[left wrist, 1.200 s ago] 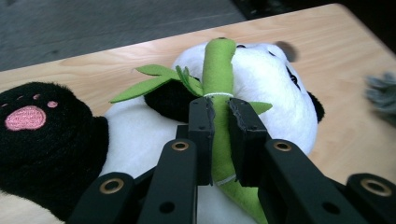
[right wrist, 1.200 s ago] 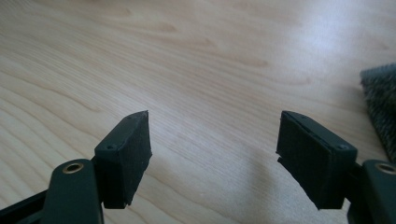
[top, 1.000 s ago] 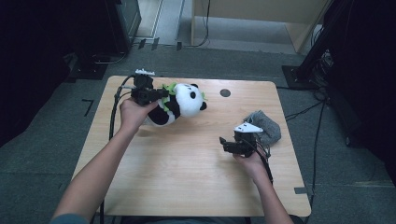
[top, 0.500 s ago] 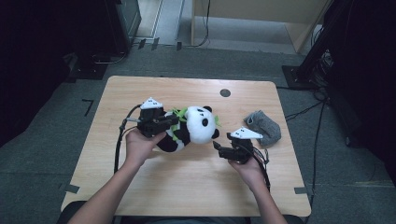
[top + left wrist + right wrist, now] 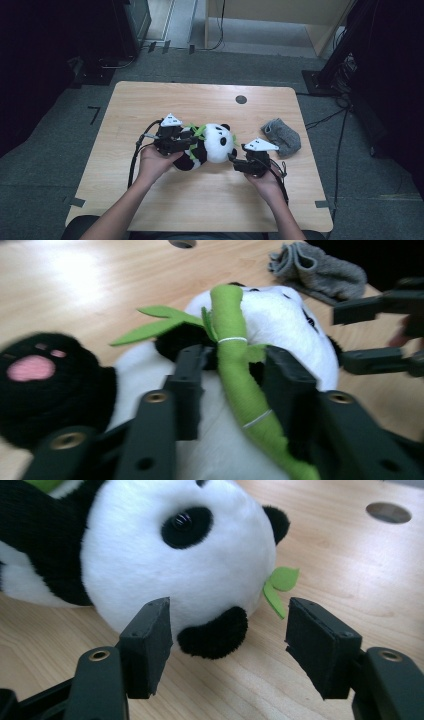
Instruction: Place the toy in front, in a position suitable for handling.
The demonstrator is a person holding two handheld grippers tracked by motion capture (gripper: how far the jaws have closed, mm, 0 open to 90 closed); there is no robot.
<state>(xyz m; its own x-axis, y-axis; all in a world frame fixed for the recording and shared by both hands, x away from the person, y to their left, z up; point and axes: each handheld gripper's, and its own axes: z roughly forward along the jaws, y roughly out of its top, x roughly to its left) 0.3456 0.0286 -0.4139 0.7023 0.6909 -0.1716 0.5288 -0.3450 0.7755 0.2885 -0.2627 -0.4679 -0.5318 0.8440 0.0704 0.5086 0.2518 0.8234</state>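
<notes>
A plush panda (image 5: 215, 142) lies on its back in the middle of the wooden table (image 5: 150, 105), with a green bamboo stalk (image 5: 235, 365) across its white belly. My left gripper (image 5: 192, 145) is over the belly; its jaws have just been opening and stand either side of the stalk (image 5: 232, 375) without pressing it. My right gripper (image 5: 234, 159) is at the panda's head (image 5: 185, 565). Its jaws (image 5: 227, 630) have just been closing but are still wide apart, with the black ear (image 5: 215, 635) between them, untouched.
A crumpled grey cloth (image 5: 282, 136) lies on the table right of the panda, beyond my right hand. A round dark hole (image 5: 241, 99) sits near the table's far edge. Cables and dark equipment stands surround the table on the floor.
The left gripper brought the panda from the far left toward the table's middle and set it down. The right gripper moved left, from the grey cloth to the panda's head.
</notes>
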